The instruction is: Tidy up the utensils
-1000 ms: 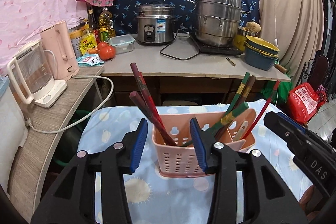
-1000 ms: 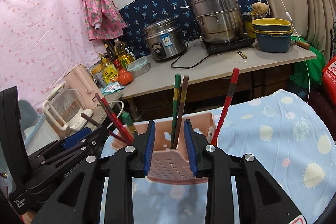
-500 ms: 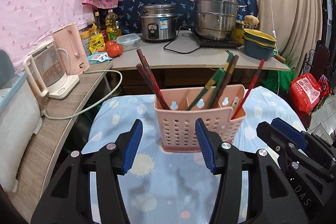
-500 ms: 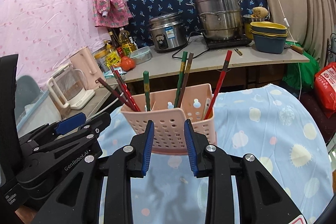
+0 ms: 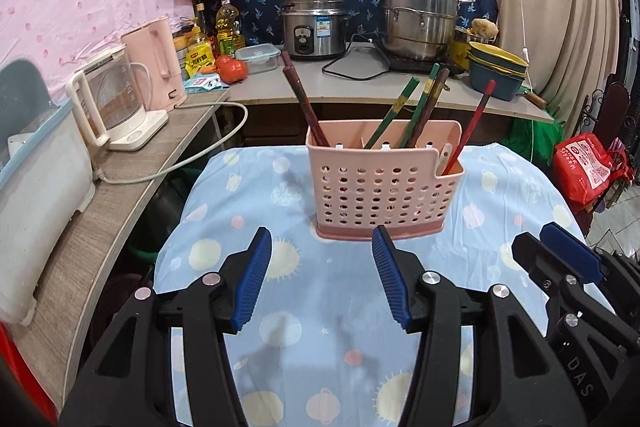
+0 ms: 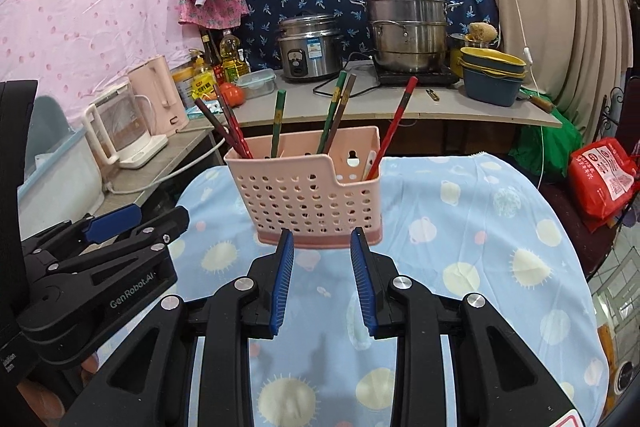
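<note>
A pink perforated utensil basket (image 5: 380, 187) stands upright on the blue patterned tablecloth (image 5: 300, 347); it also shows in the right wrist view (image 6: 312, 195). Several chopsticks stand in it: dark red ones (image 5: 300, 99) at the left, green and brown ones (image 5: 416, 107) in the middle, a red one (image 5: 472, 123) at the right. My left gripper (image 5: 320, 275) is open and empty, a little in front of the basket. My right gripper (image 6: 322, 275) is open and empty, just before the basket's base. The right gripper shows at the lower right of the left wrist view (image 5: 560, 267).
A counter behind holds a rice cooker (image 5: 314, 31), a steel steamer pot (image 5: 420, 15), stacked bowls (image 5: 496, 71) and a tomato (image 5: 232, 69). A side shelf at the left carries a glass kettle (image 5: 112, 103) and pink kettle (image 5: 154, 63). A red bag (image 5: 588, 167) lies at right.
Both grippers have drawn back from the basket toward me. The jaws that straddled the basket now stand in front of it, empty. The basket stays put.
</note>
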The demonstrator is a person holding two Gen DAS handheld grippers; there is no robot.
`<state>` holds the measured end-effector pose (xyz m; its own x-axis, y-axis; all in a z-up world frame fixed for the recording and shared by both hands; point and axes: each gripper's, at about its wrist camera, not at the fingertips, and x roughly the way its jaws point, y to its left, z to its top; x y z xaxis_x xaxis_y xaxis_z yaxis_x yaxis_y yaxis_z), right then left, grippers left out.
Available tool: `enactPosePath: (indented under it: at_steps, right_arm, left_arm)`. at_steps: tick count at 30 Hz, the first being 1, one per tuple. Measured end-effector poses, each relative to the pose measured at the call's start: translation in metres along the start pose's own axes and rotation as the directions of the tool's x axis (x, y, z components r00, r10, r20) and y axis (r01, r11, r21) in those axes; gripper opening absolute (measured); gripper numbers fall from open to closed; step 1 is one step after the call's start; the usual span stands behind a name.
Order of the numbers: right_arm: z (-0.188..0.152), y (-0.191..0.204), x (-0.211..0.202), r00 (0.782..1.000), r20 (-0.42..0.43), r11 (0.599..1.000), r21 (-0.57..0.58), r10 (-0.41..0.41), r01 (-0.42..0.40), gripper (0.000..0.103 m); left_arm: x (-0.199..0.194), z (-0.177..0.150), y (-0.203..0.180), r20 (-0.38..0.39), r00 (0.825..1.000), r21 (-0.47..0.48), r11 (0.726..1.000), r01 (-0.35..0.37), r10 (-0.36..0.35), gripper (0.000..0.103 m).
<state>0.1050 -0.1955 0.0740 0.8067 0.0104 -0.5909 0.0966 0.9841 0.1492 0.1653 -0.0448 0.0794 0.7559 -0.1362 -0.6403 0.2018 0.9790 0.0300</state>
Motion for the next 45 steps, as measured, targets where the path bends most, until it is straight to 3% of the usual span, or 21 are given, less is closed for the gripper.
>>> enactPosePath:
  at_steps: [4,13,27,34,45]
  right_arm:
    - [-0.006,-0.001,-0.001,1.000,-0.014,1.000,0.002,-0.013,0.013,0.029]
    - [-0.012,0.001,-0.008,0.998,-0.005,0.998,-0.027,-0.063,0.062,0.045]
    - [-0.020,0.006,-0.013,0.995,-0.008,0.993,-0.064,-0.097,0.097,0.059]
    - [-0.023,0.008,-0.014,0.995,-0.016,0.993,-0.064,-0.097,0.095,0.062]
    - [-0.024,0.008,-0.019,0.992,-0.003,0.990,-0.067,-0.126,0.125,0.077]
  left_arm:
    - [-0.002,-0.007,0.006,-0.012,1.000,-0.014,1.000,-0.004,0.004,0.050]
    - [-0.003,-0.019,0.008,-0.035,0.999,-0.026,1.000,-0.017,0.016,0.055]
    - [-0.011,-0.031,0.005,-0.032,0.999,-0.012,0.999,-0.042,0.042,0.078]
    - [-0.013,-0.034,0.005,-0.037,0.998,-0.011,0.999,-0.051,0.051,0.083]
    - [-0.012,-0.037,0.008,-0.048,0.997,-0.019,0.998,-0.067,0.066,0.089]
